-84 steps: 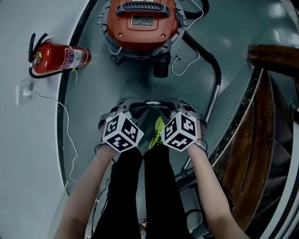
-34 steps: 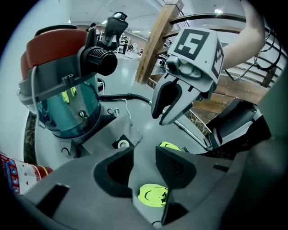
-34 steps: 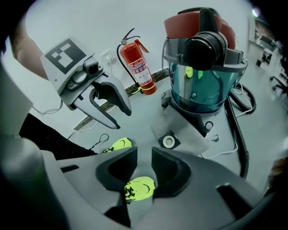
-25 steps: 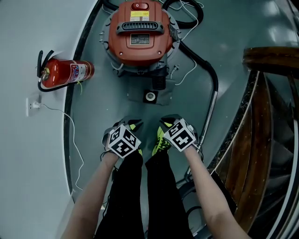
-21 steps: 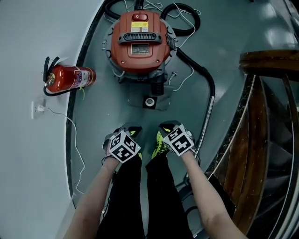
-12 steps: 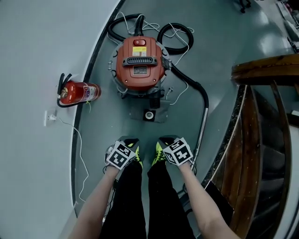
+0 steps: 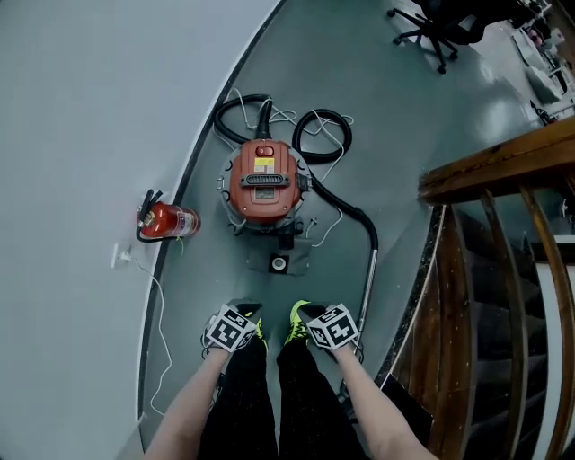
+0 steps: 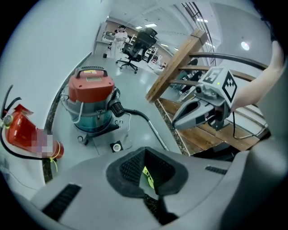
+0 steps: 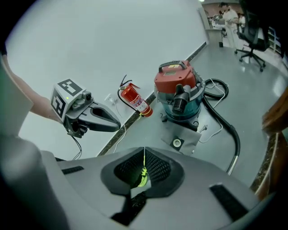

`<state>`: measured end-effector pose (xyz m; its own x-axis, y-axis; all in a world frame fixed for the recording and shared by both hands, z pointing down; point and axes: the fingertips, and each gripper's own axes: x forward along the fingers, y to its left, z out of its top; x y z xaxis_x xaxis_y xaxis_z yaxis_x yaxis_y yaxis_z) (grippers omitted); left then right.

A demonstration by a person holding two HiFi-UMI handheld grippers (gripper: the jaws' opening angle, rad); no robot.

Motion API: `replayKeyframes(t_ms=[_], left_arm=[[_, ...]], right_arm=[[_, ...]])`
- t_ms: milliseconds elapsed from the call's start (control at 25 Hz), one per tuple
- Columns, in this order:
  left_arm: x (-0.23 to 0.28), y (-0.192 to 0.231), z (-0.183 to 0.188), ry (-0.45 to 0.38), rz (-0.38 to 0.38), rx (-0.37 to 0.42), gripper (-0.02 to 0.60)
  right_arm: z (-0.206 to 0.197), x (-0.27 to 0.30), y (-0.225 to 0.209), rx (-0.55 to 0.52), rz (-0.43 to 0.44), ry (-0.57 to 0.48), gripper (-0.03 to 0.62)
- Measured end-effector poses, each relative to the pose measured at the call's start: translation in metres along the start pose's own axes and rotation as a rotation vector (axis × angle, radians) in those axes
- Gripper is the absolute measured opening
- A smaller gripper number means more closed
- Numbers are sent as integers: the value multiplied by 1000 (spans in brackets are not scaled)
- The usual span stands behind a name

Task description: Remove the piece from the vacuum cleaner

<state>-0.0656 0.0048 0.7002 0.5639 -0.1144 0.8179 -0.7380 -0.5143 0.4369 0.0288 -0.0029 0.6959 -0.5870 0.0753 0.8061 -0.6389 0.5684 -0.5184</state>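
Observation:
The red-topped vacuum cleaner (image 7: 263, 184) stands on the grey floor, also seen in the left gripper view (image 8: 92, 103) and the right gripper view (image 9: 177, 85). A flat grey piece with a white ring (image 7: 279, 263) lies on the floor just in front of it (image 8: 116, 146) (image 9: 177, 143). My left gripper (image 7: 232, 328) and right gripper (image 7: 332, 328) hang side by side above the person's yellow-green shoes, well short of the piece. Both are shut with nothing held (image 8: 145, 152) (image 9: 144, 152).
A red fire extinguisher (image 7: 166, 221) lies by the curved wall to the left, with a white cable beside it. The black hose and metal wand (image 7: 367, 278) run along the right of the vacuum. A wooden stair rail (image 7: 485, 162) borders the right side. An office chair (image 7: 431, 27) stands far back.
The grey piece, absent in the earliest frame, lies on the floor before the vacuum. Both grippers and the head camera have risen away from the floor, so everything looks smaller.

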Motion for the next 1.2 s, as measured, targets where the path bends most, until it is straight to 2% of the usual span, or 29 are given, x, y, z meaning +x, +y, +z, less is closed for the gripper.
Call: replayKeyframes(t_ms=[360, 640, 840, 1000, 1200], left_arm=[[-46, -31, 33, -57, 24, -11, 9], [-84, -48, 30, -74, 24, -46, 9], [-103, -64, 49, -108, 9, -51, 9], [-120, -80, 68, -152, -23, -84, 9], [-141, -95, 73, -153, -32, -77, 9]], right_arm=[[18, -54, 26, -15, -12, -33, 20], [22, -89, 54, -10, -3, -44, 20], [29, -107, 66, -1, -2, -69, 20], [40, -120, 78, -21, -1, -90, 20], [53, -140, 94, -38, -2, -122, 20]])
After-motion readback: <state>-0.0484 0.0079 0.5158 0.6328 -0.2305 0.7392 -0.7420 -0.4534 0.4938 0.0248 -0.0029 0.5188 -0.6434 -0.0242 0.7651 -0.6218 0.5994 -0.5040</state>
